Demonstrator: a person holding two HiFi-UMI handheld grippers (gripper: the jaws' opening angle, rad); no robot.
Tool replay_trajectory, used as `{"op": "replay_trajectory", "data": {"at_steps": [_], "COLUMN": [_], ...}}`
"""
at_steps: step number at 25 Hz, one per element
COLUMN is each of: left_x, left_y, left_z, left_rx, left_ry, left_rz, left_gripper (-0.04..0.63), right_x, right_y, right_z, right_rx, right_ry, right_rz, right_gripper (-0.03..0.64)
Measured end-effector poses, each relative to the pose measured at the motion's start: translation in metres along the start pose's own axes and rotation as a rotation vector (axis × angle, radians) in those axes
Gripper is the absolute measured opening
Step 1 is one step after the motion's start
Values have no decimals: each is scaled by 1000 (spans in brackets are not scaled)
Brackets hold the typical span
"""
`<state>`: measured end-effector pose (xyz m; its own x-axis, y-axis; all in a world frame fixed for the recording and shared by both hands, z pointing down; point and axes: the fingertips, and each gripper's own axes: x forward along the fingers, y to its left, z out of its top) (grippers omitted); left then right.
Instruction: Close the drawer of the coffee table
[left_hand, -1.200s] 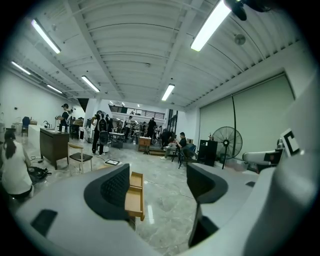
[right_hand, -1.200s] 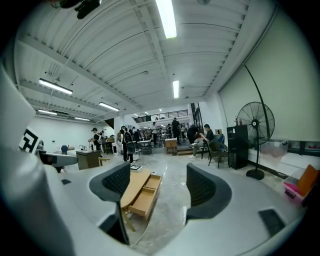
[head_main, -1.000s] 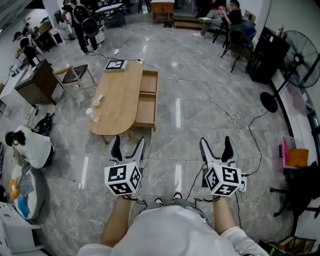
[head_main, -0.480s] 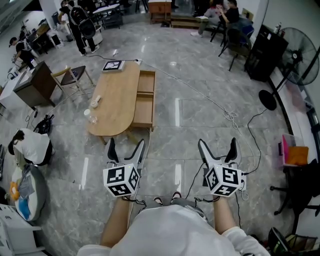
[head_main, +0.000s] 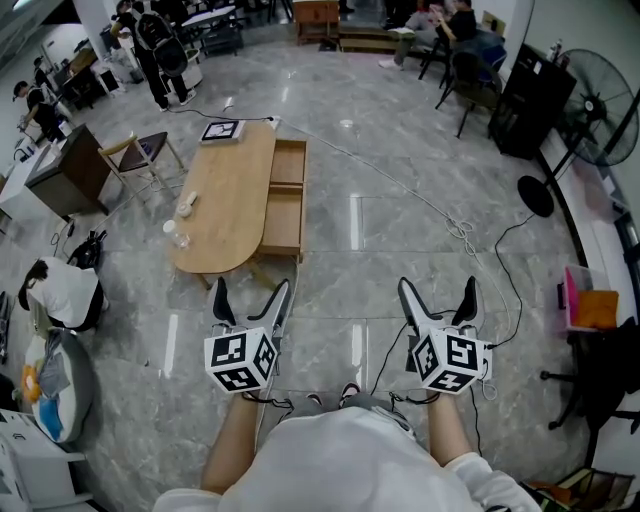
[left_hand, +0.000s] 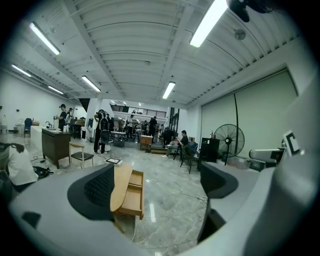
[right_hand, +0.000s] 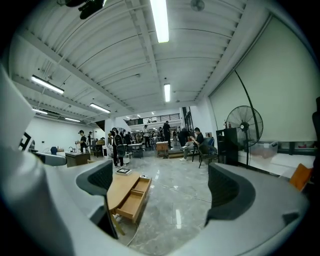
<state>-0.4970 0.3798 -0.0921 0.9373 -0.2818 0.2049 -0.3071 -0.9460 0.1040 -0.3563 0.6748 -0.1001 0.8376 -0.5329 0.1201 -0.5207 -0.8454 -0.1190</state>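
Drawer (head_main: 284, 205): open beside worktop (head_main: 225, 195), upper left. Left claw (head_main: 252, 292), right claw (head_main: 438, 290): lower centre, just spread wide, empty, presumably readying a push.

Our head camera looks steeply down from standing height. The left gripper (head_main: 251, 288) and right gripper (head_main: 437, 287) sit low in frame, and the bench (head_main: 225, 195) lies well ahead on the floor (head_main: 400, 180). Each gripper camera rides behind its own fingers (left_hand: 97, 187) and faces almost level across the floor. Both pairs have just been opening and stand wide and empty, framing the room. All three views share the bench, its open drawer (head_main: 283, 205) and the standing fan (head_main: 600, 110). The left camera perhaps sits nearer the bench, though the wide lens distorts that.
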Motion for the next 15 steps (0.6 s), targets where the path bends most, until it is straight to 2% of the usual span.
{"op": "replay_trajectory", "data": {"at_steps": [15], "left_x": [49], "left_y": [-37], "left_z": [-9], "left_rx": [1], "left_ry": [29], "left_rz": [33], "left_gripper": [523], "right_x": [40], "right_y": [-61], "right_z": [-2], "right_rx": [36], "right_ry": [25], "right_rz": [-12], "right_gripper": [588]}}
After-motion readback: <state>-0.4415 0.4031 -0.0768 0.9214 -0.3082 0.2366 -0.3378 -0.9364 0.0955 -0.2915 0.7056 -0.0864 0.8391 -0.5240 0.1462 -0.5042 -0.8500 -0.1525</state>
